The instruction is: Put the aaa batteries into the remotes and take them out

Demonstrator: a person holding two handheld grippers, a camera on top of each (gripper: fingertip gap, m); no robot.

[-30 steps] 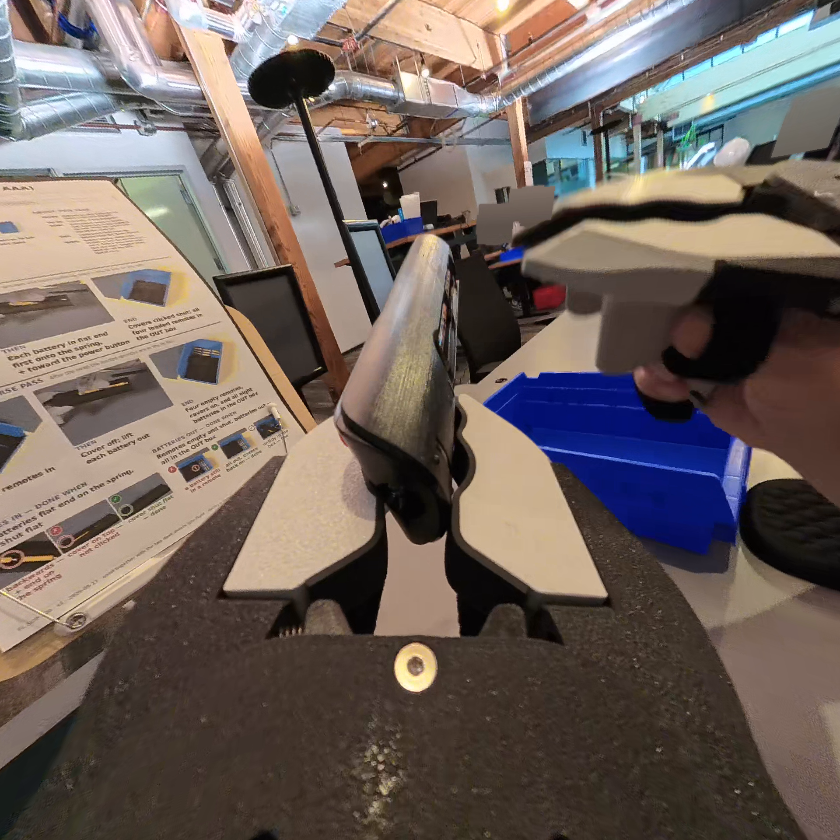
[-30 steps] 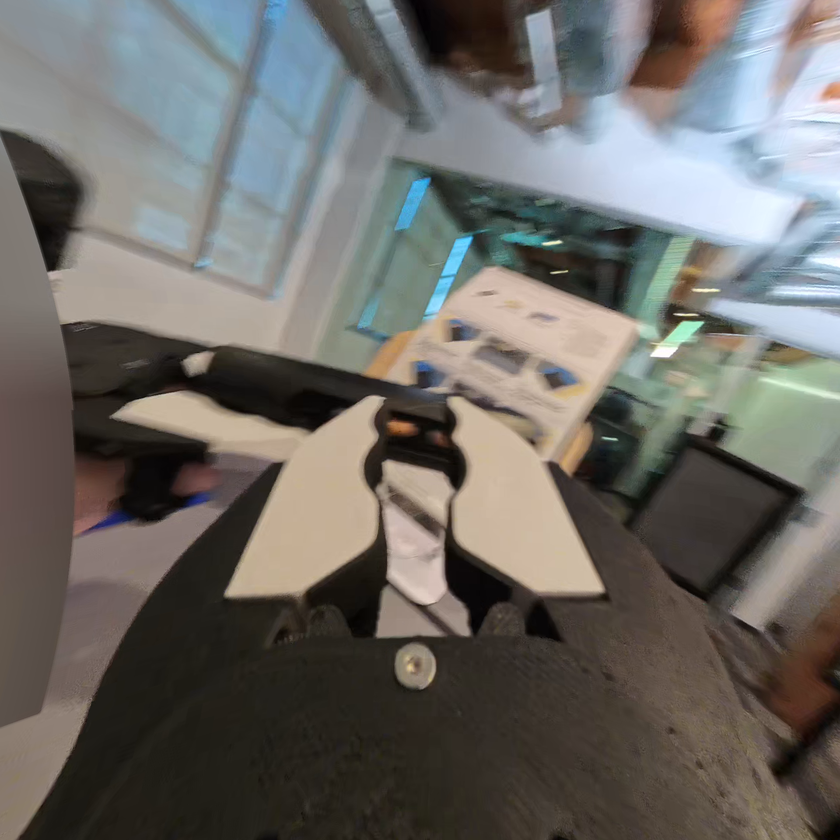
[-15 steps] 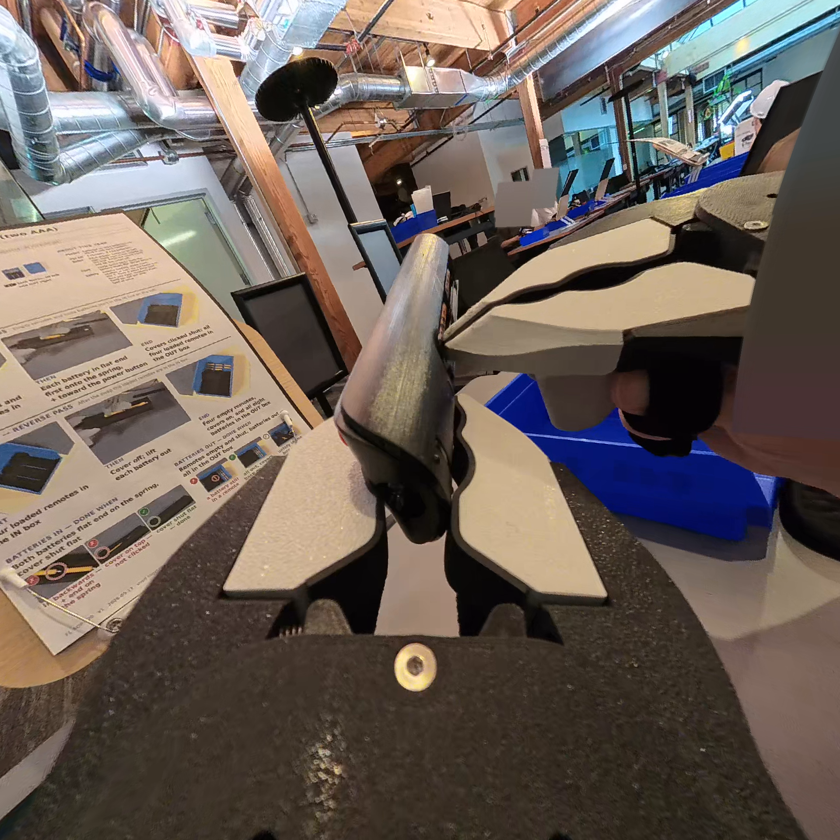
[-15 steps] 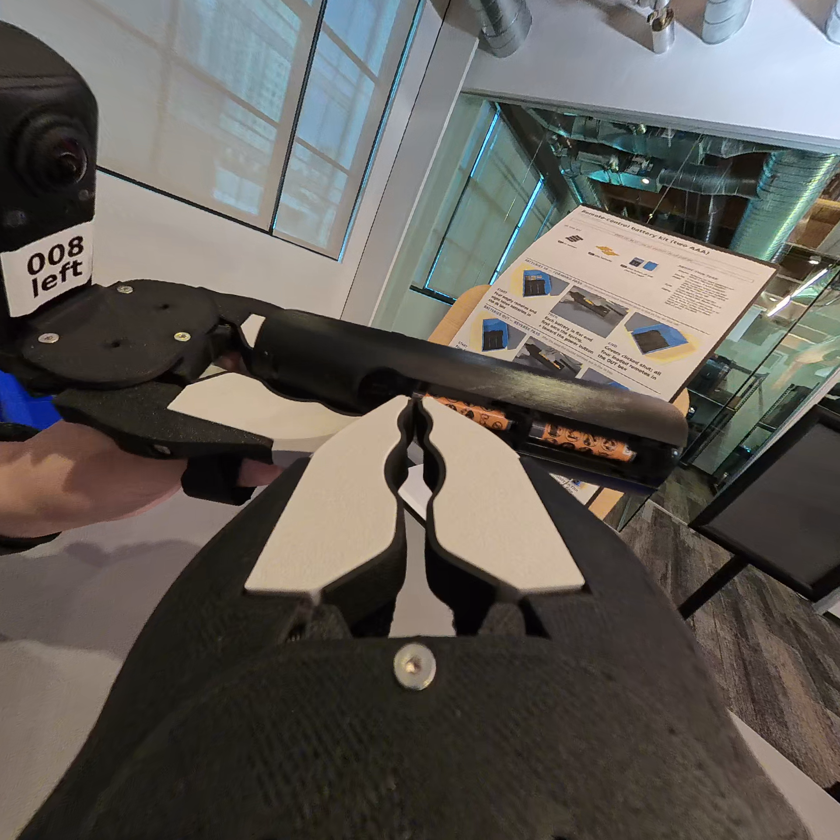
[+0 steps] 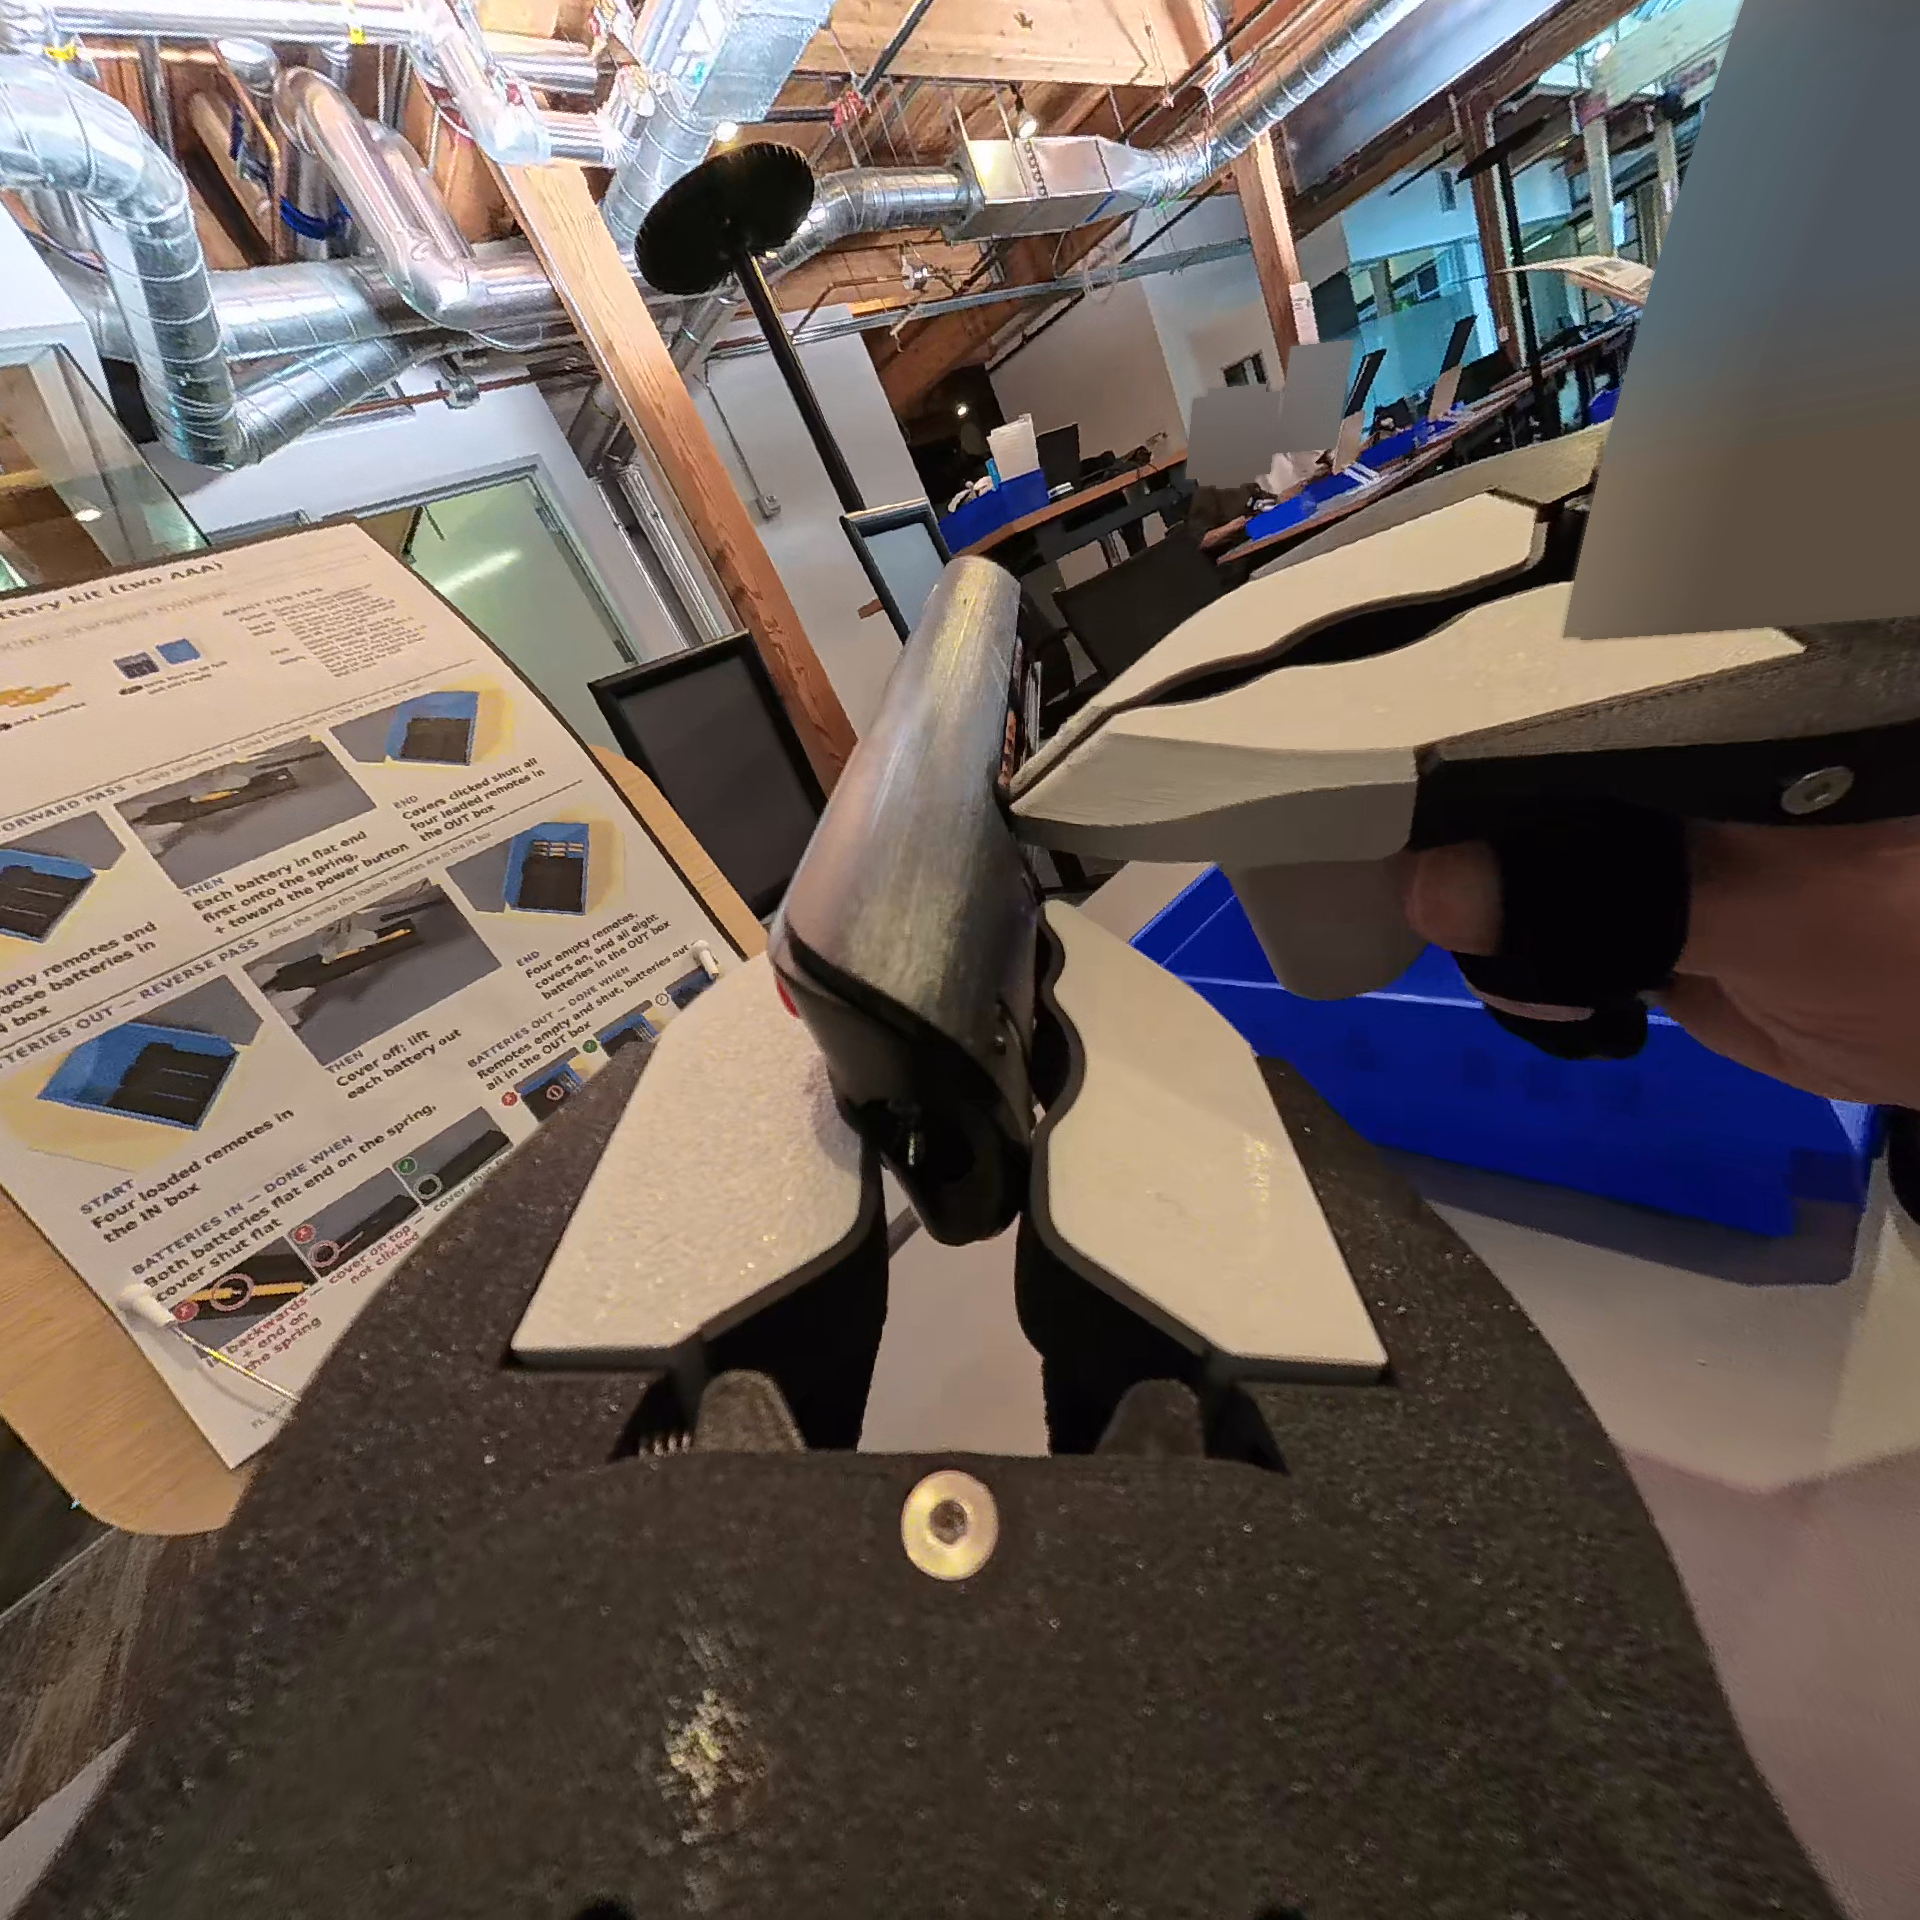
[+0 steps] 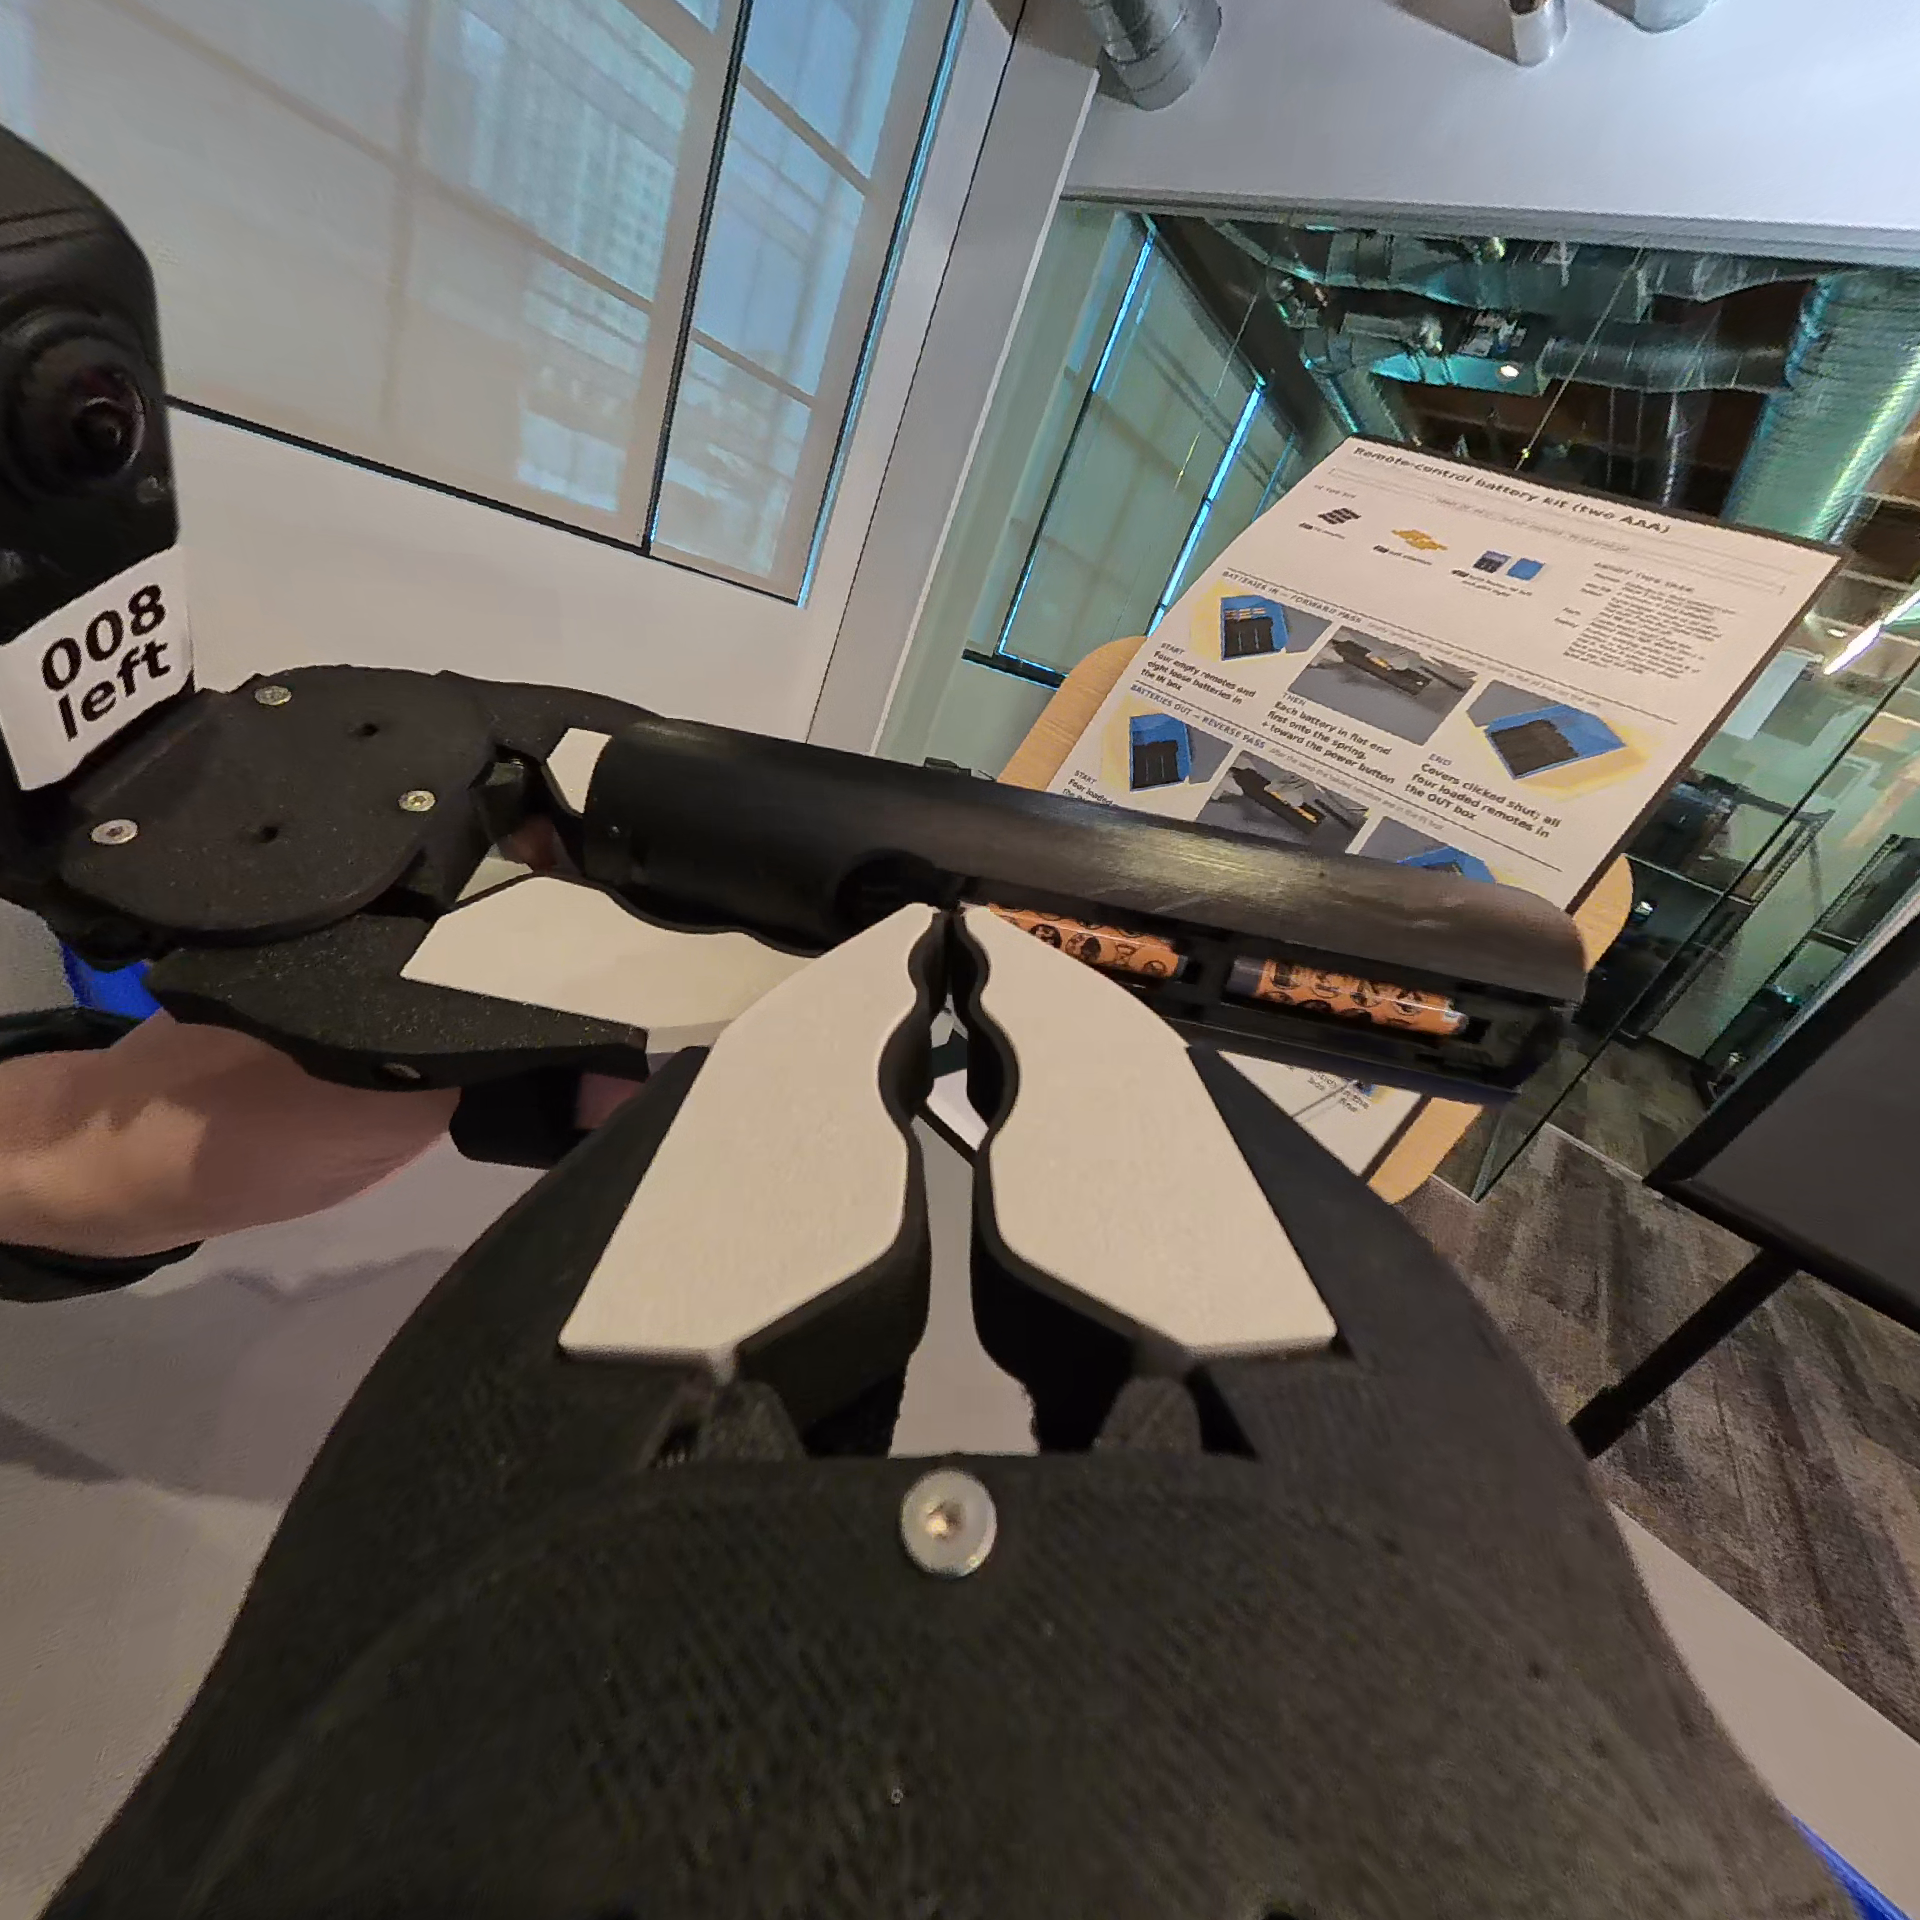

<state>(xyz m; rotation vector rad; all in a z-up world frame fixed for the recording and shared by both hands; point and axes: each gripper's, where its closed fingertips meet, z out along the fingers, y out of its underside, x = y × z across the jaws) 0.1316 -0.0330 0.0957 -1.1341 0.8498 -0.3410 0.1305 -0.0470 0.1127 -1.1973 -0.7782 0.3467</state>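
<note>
Workshop bench, remote (image 5: pixel 914 883) held aloft.
Left gripper (image 5: pixel 951 1060) clamps remote; right gripper (image 6: pixel 948 940), tips together and empty, should pry batteries (image 6: pixel 1340 1003) gently.

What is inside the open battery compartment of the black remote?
Two orange batteries lie end to end inside the remote. The right gripper fingers cover the near battery's end.

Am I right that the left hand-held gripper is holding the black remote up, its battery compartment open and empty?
Not quite. The left hand-held gripper does hold the black remote up with its compartment open, but the compartment is not empty: the right wrist view shows two orange batteries lying in it.
</note>
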